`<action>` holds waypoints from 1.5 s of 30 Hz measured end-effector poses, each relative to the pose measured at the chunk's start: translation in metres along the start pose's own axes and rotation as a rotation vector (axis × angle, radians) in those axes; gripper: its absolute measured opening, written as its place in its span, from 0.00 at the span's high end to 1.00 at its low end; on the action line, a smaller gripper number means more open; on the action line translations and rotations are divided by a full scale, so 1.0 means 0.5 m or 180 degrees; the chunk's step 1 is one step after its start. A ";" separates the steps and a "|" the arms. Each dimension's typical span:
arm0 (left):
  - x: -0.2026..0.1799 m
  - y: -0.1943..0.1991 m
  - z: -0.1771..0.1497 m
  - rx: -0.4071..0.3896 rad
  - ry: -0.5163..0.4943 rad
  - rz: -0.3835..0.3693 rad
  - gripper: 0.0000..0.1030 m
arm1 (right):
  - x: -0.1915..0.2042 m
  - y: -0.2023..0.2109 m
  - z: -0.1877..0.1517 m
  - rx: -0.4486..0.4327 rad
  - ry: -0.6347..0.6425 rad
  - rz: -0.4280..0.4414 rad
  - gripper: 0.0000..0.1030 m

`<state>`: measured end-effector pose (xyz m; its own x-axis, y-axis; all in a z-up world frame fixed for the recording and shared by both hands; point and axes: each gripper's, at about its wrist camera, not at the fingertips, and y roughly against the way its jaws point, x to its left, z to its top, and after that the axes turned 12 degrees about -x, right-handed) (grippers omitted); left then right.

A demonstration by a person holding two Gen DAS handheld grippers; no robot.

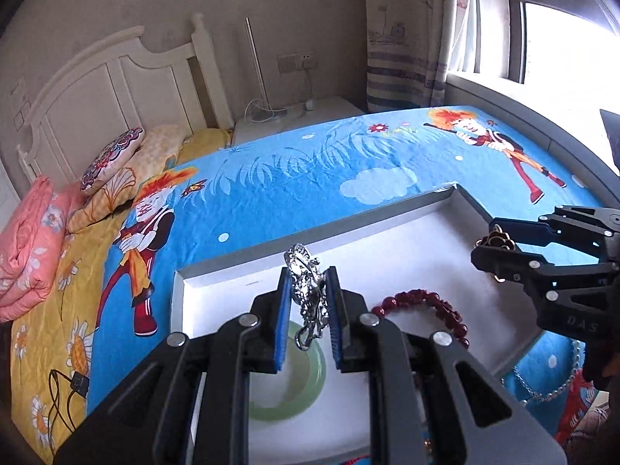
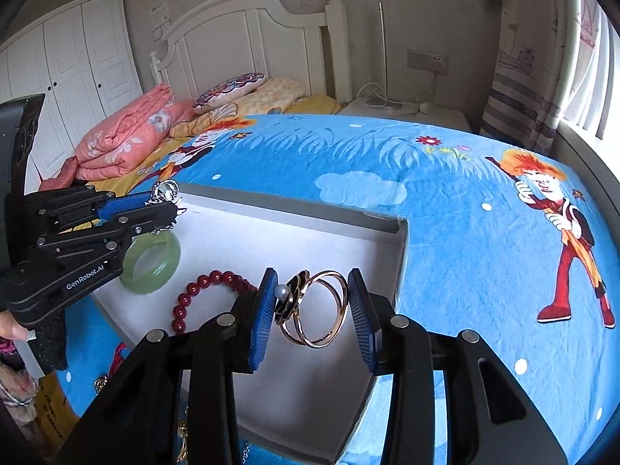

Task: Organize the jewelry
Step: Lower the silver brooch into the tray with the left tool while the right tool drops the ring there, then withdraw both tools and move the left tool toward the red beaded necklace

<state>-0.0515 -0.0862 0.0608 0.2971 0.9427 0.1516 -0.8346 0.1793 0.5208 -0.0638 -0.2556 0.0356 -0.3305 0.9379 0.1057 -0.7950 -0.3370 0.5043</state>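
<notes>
A white tray (image 1: 410,248) lies on the blue bedspread; it also shows in the right wrist view (image 2: 248,232). My left gripper (image 1: 308,302) is shut on a silver chain piece (image 1: 306,290) and holds it above the tray; it shows from the side in the right wrist view (image 2: 162,203). My right gripper (image 2: 312,310) is shut on a gold ring bracelet (image 2: 321,310) with a black flower and pearl, over the tray; it shows in the left wrist view (image 1: 496,244). A green jade bangle (image 2: 153,263) and a red bead bracelet (image 2: 209,290) lie in the tray.
A silver bead chain (image 1: 542,387) and red jewelry lie on the bedspread right of the tray. More gold pieces (image 2: 182,438) lie on the bedspread near the tray's front. Pillows and a pink quilt (image 2: 124,135) sit by the headboard. A black cable (image 1: 66,391) lies at left.
</notes>
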 end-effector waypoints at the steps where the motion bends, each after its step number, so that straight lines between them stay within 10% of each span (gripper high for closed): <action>1: -0.001 -0.011 0.001 0.0030 -0.0008 0.0027 0.84 | -0.004 -0.006 0.006 0.0004 -0.0017 0.0002 0.63; 4: 0.002 -0.040 0.000 0.0120 -0.0033 0.0128 0.81 | -0.016 -0.015 0.015 -0.0014 -0.0164 -0.0009 0.48; 8: 0.011 -0.030 -0.010 -0.0025 0.0020 0.0255 0.15 | -0.022 0.008 0.011 -0.0116 -0.0253 0.0033 0.41; 26: 0.080 0.159 -0.181 -0.0375 0.0612 0.0454 0.03 | -0.041 0.165 -0.094 -0.0318 -0.0322 0.0173 0.39; 45: 0.131 0.117 -0.213 -0.0065 0.1258 0.0115 0.03 | 0.042 0.217 -0.243 0.0088 0.0605 0.0295 0.38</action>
<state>-0.1303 0.0160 0.0117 0.0694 0.9834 -0.1677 -0.8515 0.1460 0.5037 -0.2186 -0.2827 -0.0115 -0.4935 0.8697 -0.0095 -0.7434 -0.4161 0.5236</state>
